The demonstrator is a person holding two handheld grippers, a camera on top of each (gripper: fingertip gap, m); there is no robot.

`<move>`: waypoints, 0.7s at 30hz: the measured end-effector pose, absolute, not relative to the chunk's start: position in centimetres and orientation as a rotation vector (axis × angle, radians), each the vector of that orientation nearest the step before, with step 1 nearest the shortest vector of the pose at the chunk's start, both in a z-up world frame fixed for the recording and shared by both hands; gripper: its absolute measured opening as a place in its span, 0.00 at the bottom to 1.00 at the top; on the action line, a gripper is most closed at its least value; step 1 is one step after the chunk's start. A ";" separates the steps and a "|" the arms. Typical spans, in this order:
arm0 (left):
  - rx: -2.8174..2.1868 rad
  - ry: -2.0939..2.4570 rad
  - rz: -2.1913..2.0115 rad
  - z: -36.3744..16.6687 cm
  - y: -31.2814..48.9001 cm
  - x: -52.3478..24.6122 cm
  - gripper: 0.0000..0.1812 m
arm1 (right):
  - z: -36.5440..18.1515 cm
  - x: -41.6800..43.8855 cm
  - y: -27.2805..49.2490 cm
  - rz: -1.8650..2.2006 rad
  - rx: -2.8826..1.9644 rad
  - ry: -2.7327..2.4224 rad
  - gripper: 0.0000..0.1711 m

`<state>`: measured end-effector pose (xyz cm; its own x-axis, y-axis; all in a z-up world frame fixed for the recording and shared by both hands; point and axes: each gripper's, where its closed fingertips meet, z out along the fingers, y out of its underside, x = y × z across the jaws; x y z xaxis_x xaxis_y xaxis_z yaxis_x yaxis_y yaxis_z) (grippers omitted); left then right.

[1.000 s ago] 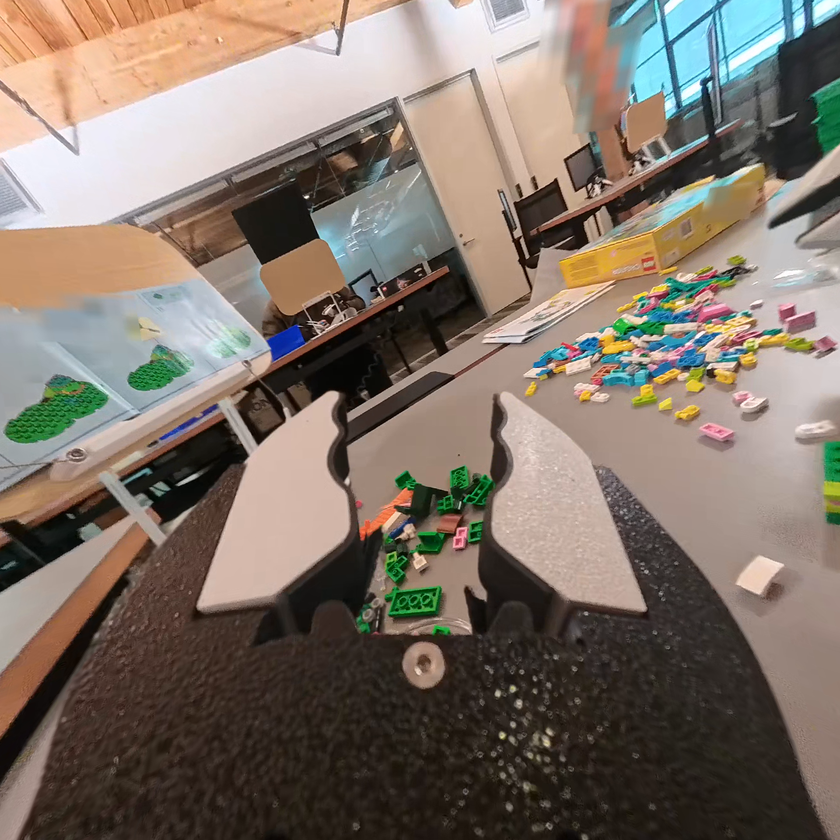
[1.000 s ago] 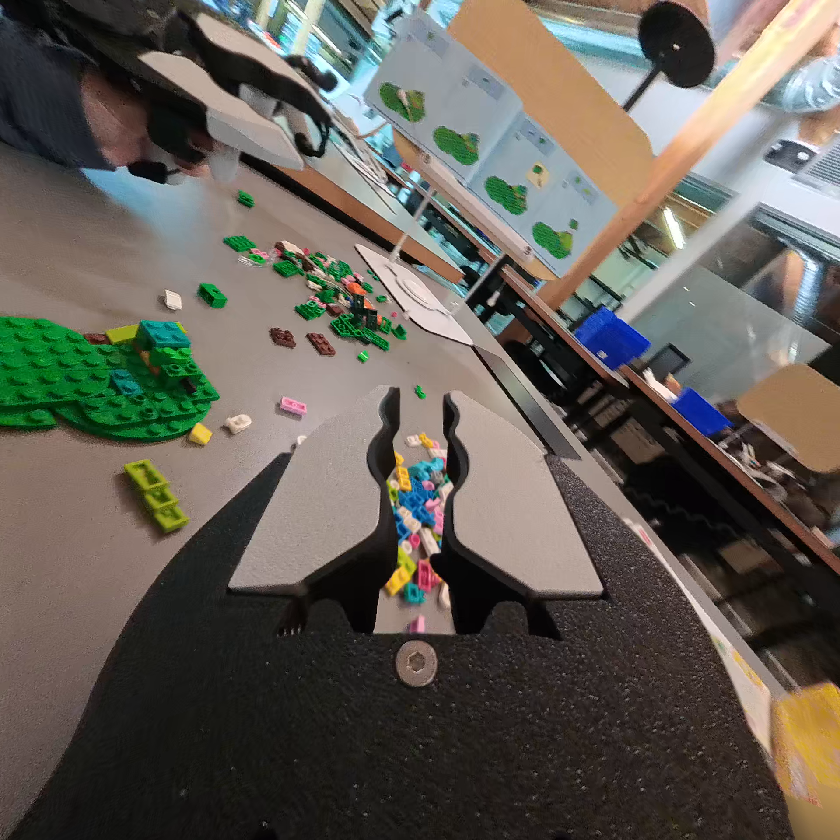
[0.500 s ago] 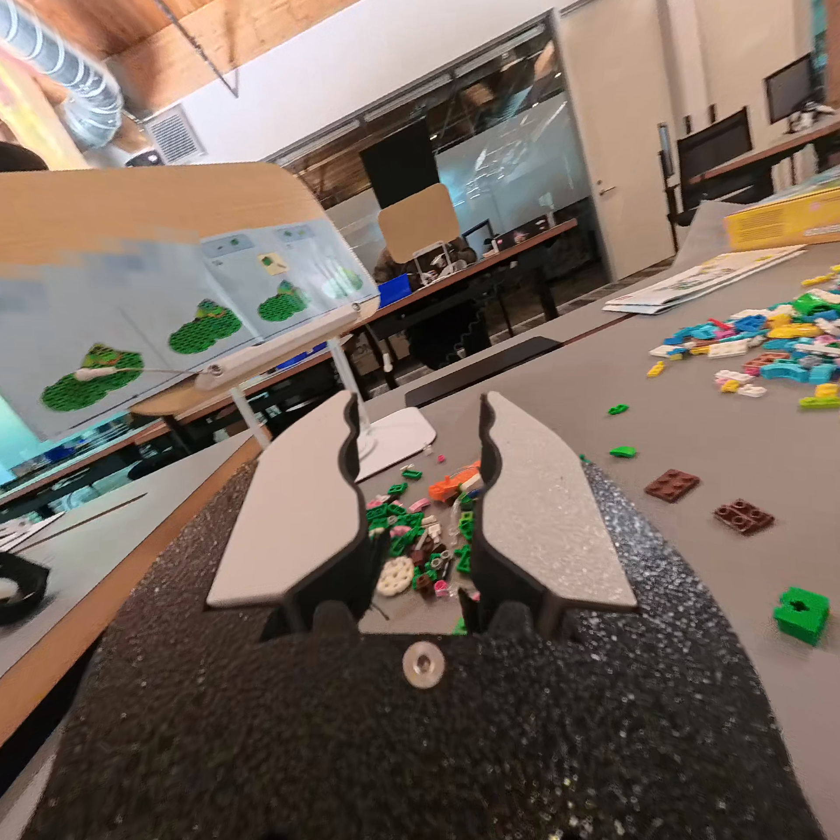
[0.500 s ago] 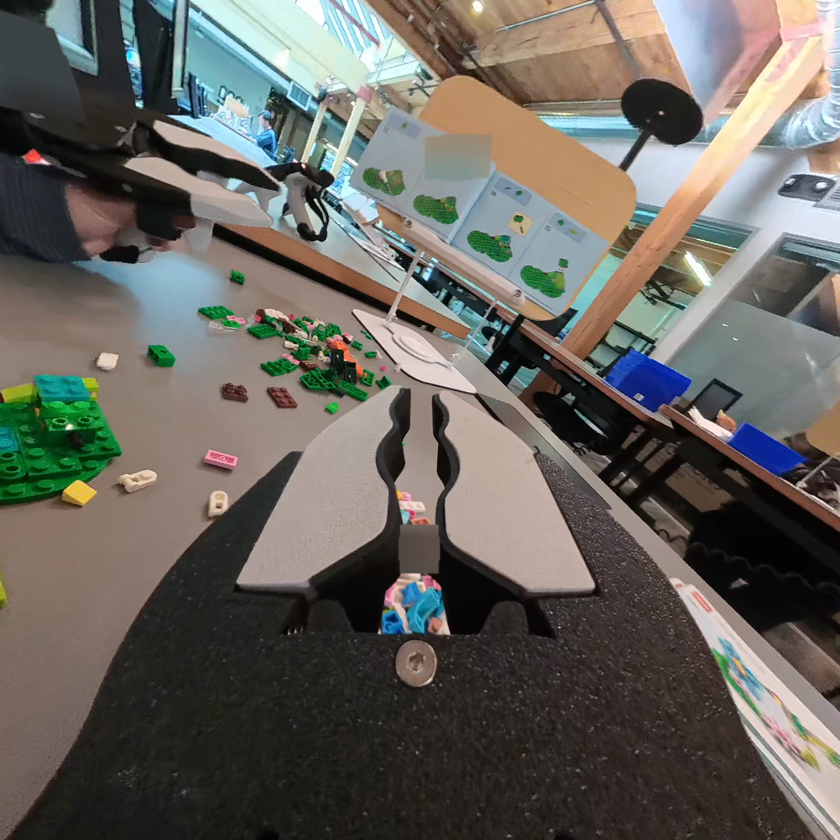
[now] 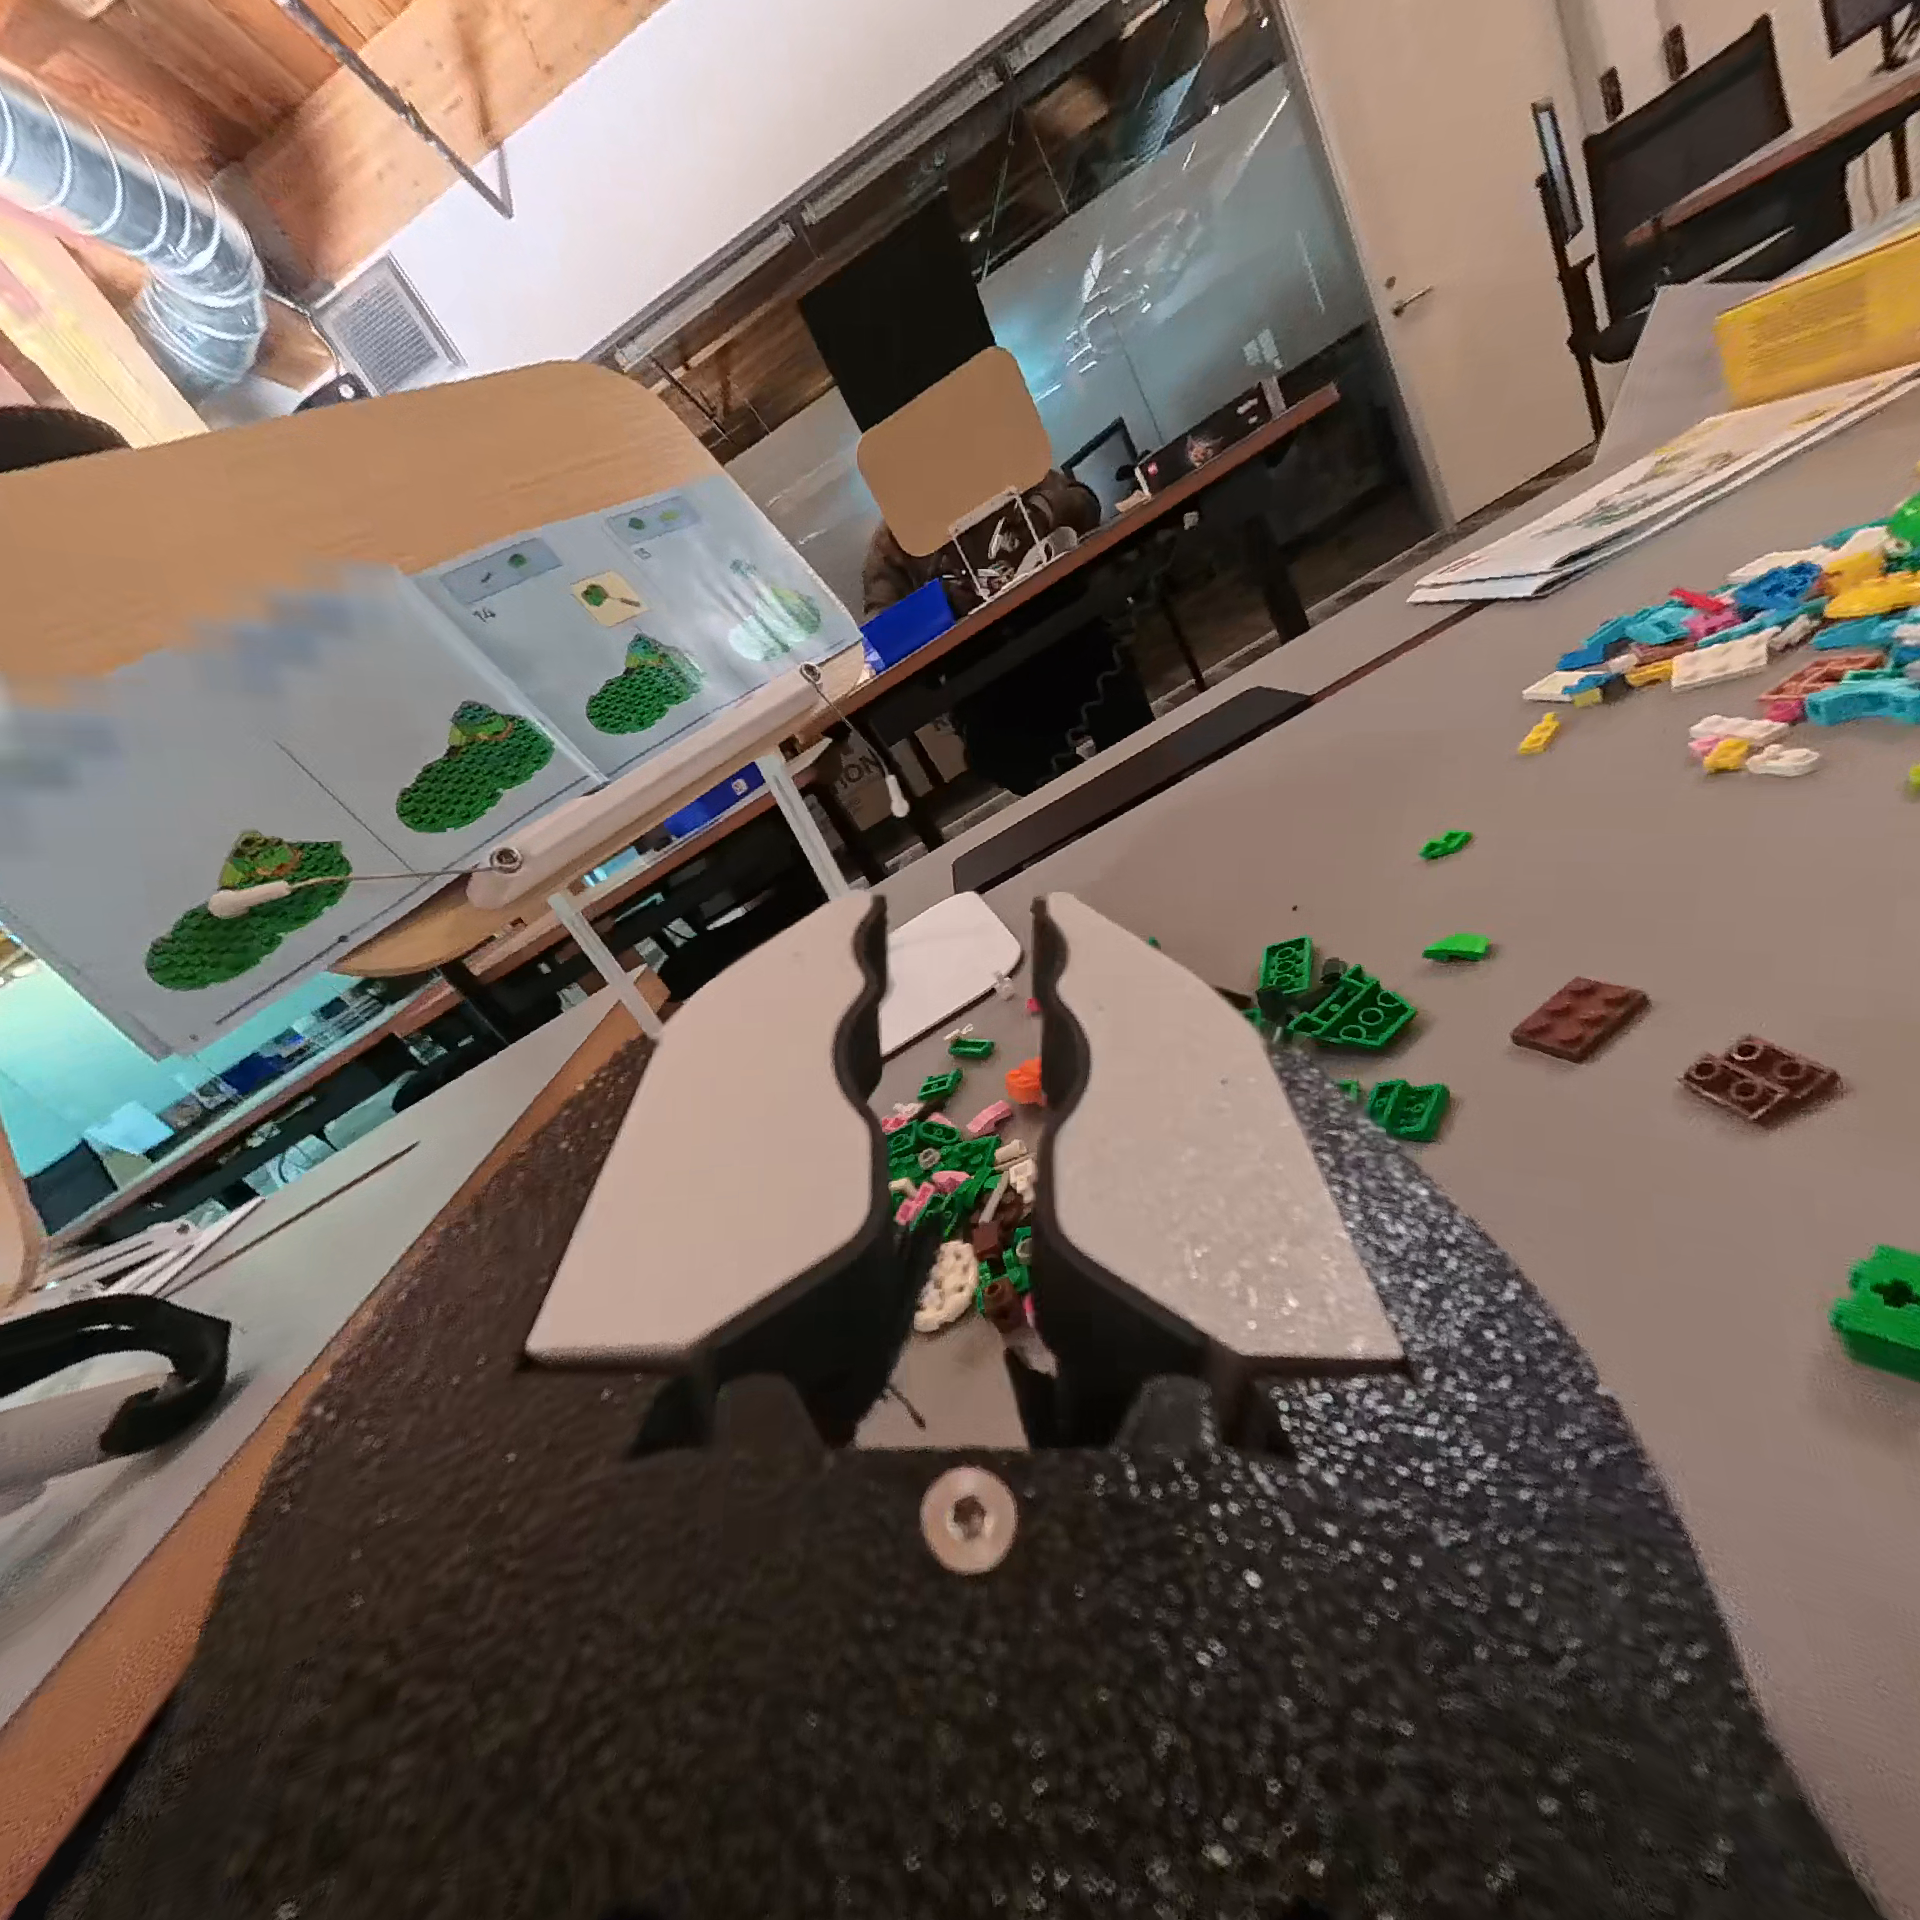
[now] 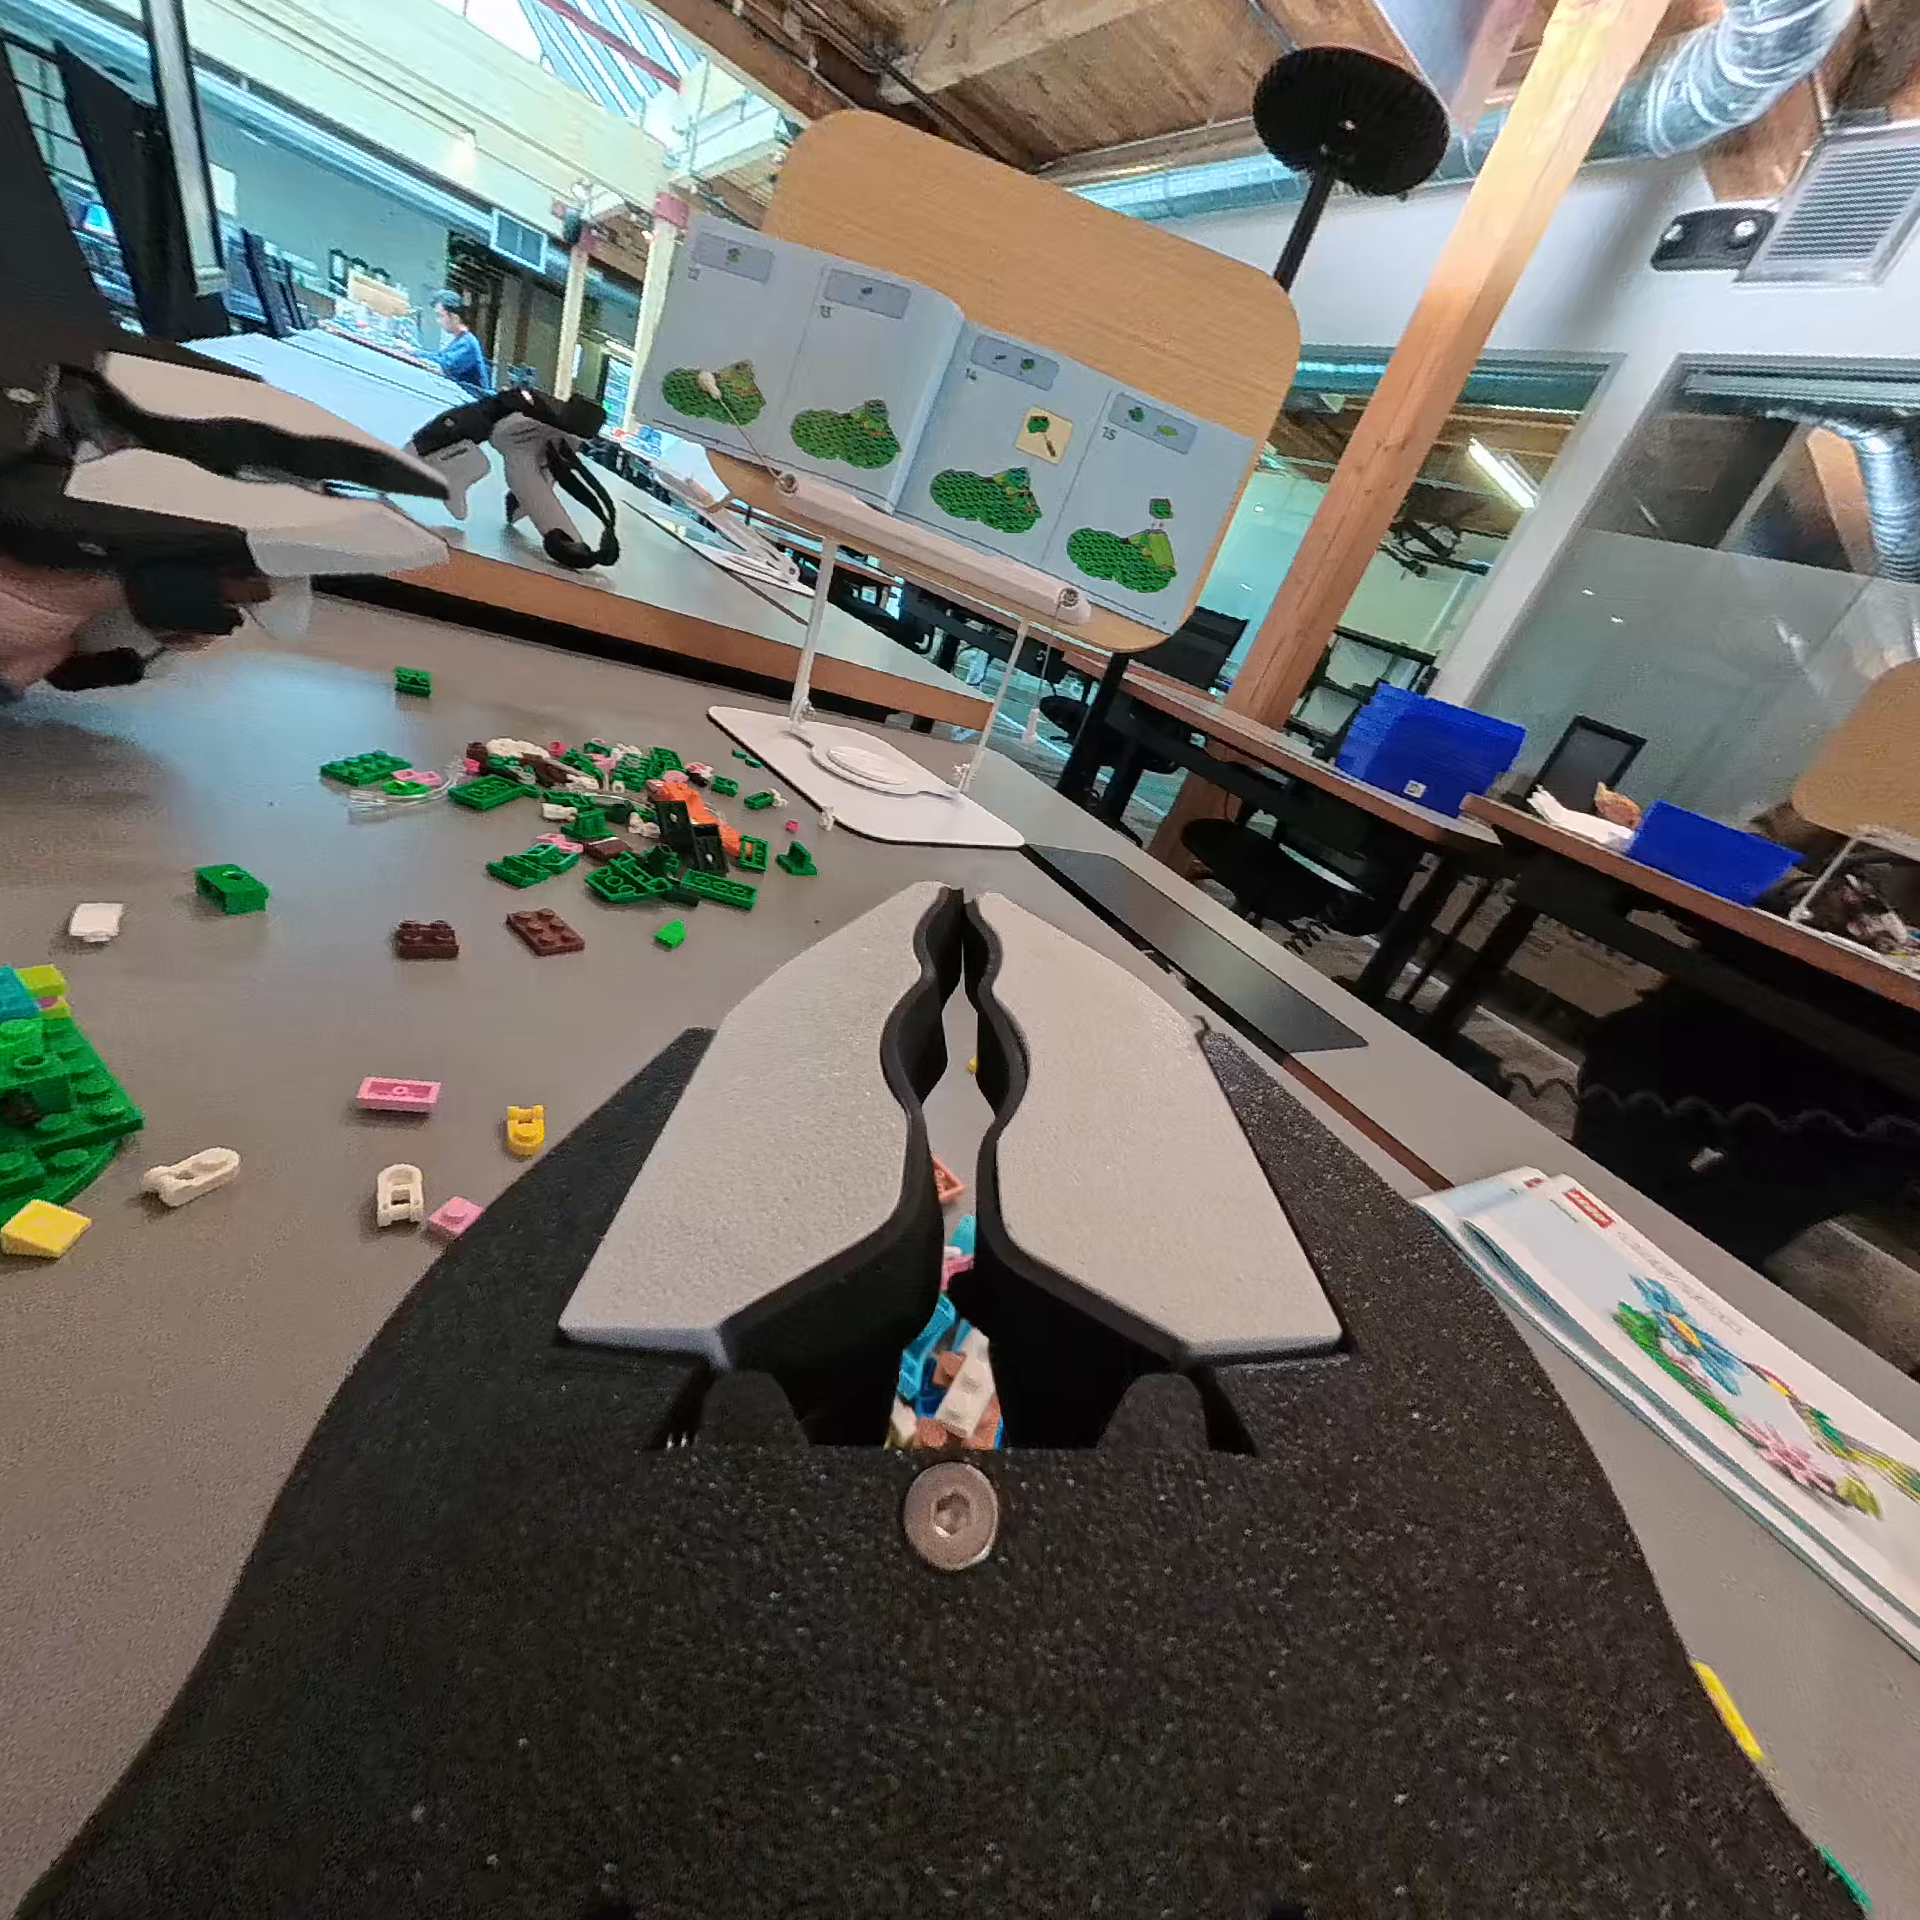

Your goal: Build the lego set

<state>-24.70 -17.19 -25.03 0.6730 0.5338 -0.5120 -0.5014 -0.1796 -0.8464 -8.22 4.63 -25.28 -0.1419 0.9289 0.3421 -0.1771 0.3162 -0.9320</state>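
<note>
My left gripper (image 5: 956, 914) is open and empty, low over a pile of small green, pink and brown pieces (image 5: 961, 1174) on the grey table. It also shows at the far left of the right wrist view (image 6: 260, 499). My right gripper (image 6: 961, 904) is shut with nothing visible between its tips, above a pile of blue, pink and white pieces (image 6: 951, 1351). The green baseplate build (image 6: 52, 1091) lies at the left edge. The same green pile (image 6: 623, 831) lies ahead of it.
An open instruction booklet (image 6: 935, 416) sits on a white stand (image 6: 862, 769) at the table's far edge. Two brown plates (image 5: 1579, 1018), a green brick (image 5: 1881, 1320), a coloured piece pile (image 5: 1818, 644), a second booklet (image 6: 1714, 1382) and a yellow box (image 5: 1818, 322) are on the table. The grippers' ends are close to 30 cm from one another.
My right gripper's jaws have closed from a narrow gap to shut. My left gripper has dropped lower and swung left over the green pile, its jaws a little narrower.
</note>
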 end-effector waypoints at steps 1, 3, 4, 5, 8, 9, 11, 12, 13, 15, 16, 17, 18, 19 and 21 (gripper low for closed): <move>-1.484 -0.025 0.929 -25.0 -17.3 -24.7 0.11 | -25.3 -8.2 4.8 1.133 -0.768 -1.353 0.00; -1.470 -0.035 0.937 -24.8 -17.5 -24.8 0.07 | -25.3 -8.2 5.0 1.120 -0.775 -1.345 0.00; -1.463 -0.048 0.943 -24.7 -17.8 -25.0 0.06 | -25.3 -8.1 5.0 1.115 -0.778 -1.345 0.00; -1.454 -0.064 0.950 -24.6 -18.0 -25.2 0.05 | -25.4 -8.1 5.1 1.111 -0.782 -1.345 0.00; -1.436 -0.107 0.951 -24.3 -18.7 -25.8 0.02 | -25.4 -8.1 5.2 1.111 -0.789 -1.346 0.00; -1.434 -0.118 0.942 -24.3 -18.8 -26.0 0.01 | -25.5 -8.1 5.1 1.118 -0.789 -1.351 0.00; -1.437 -0.130 0.923 -24.4 -18.8 -26.1 0.00 | -25.7 -8.2 4.9 1.133 -0.793 -1.370 0.00; -1.440 -0.132 0.919 -24.5 -18.8 -26.1 0.00 | -25.8 -8.3 4.9 1.138 -0.796 -1.381 0.00; -1.441 -0.132 0.921 -24.5 -18.8 -26.2 0.00 | -26.0 -8.4 4.8 1.142 -0.799 -1.395 0.00; -1.445 -0.123 0.928 -24.6 -18.7 -26.1 0.00 | -26.3 -8.4 4.6 1.141 -0.803 -1.414 0.00; -1.450 -0.119 0.930 -24.6 -18.6 -26.1 0.00 | -26.3 -8.4 4.5 1.141 -0.798 -1.417 0.00; -1.457 -0.115 0.935 -24.8 -18.6 -26.0 0.00 | -26.3 -8.4 4.4 1.143 -0.792 -1.422 0.00; -1.460 -0.108 0.937 -24.8 -18.7 -25.8 0.00 | -26.4 -8.4 4.3 1.144 -0.789 -1.427 0.00; -1.457 -0.095 0.931 -24.8 -18.6 -25.6 0.00 | -26.4 -8.4 4.2 1.143 -0.786 -1.433 0.00; -1.459 -0.074 0.915 -24.9 -18.4 -25.2 0.00 | -26.5 -8.5 4.0 1.146 -0.780 -1.446 0.00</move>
<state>-25.23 -18.35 -24.87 0.6733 0.5663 -0.4754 -0.4828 -0.1502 -0.8628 -8.45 4.04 -26.52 -0.2038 0.9182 0.3397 -0.1208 0.3207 -0.9394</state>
